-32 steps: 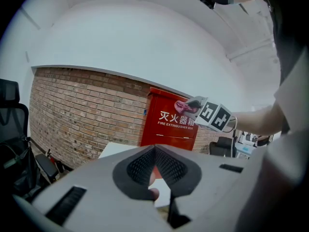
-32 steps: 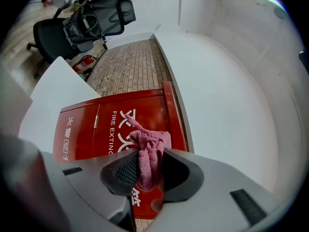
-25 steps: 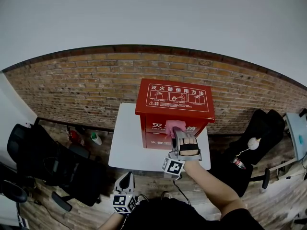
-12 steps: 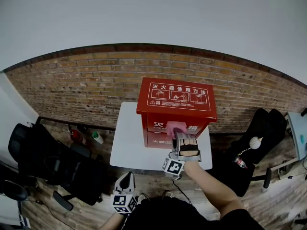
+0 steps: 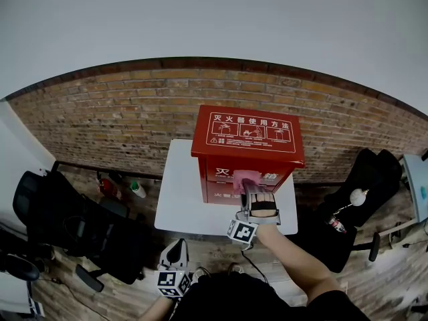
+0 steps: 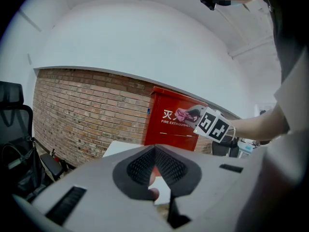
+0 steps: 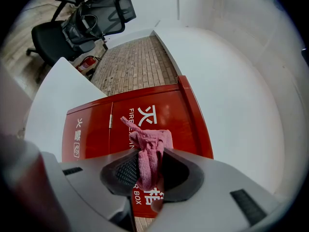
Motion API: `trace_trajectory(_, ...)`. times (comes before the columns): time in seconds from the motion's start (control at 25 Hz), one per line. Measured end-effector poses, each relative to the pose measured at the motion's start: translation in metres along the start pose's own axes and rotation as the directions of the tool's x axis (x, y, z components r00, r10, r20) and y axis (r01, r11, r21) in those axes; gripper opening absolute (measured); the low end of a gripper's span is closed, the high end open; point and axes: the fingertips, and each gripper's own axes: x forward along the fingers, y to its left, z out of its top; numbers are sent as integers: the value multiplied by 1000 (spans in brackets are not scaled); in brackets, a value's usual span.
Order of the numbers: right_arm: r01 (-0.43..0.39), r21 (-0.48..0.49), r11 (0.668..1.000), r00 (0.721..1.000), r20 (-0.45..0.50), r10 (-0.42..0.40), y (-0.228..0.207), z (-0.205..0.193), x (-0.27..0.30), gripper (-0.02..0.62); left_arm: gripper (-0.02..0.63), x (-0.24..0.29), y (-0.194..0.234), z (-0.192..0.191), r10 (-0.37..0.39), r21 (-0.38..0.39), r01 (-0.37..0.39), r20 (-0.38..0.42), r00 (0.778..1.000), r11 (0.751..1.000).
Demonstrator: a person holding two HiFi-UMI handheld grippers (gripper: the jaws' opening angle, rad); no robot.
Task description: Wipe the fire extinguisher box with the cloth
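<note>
The red fire extinguisher box [image 5: 246, 146] stands on a small white table [image 5: 182, 202] against a brick wall. My right gripper [image 5: 247, 186] is shut on a pink cloth [image 5: 245, 178] and presses it against the box's front face, near the white lettering. In the right gripper view the cloth [image 7: 149, 151] bunches between the jaws, with the red front [image 7: 159, 115] right behind it. My left gripper [image 5: 175, 263] hangs low, well short of the table, its jaws together with nothing between them. From the left gripper view the box [image 6: 175, 122] and the cloth [image 6: 184, 115] show in the distance.
A black office chair [image 5: 63, 226] stands to the left of the table, another dark chair [image 5: 364, 186] to the right. A small red extinguisher and a bottle [image 5: 136, 190] sit on the floor by the wall. The brick wall [image 5: 114, 122] runs behind the box.
The right gripper with the cloth has slid slightly down the box's front. The left gripper has stayed where it was.
</note>
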Motion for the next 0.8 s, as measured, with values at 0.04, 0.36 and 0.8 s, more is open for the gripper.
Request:
trace_trajectory(0.04,-2,-1,1000,1000,0,2,2,0,0,114,17,0,0,1,1,0,-1,1,1000,1000)
trace_trajectory(0.36,-26,-11,1000,1000,0,26,18,-1,2,114,17,-3,1,0,6,1,-6,-2,1000,1000)
trace_trajectory(0.8,-74,-21,997,997,-6,73,47,-6,7,114,17,-5,6,-3,24,1,-24,-5,1000,1000)
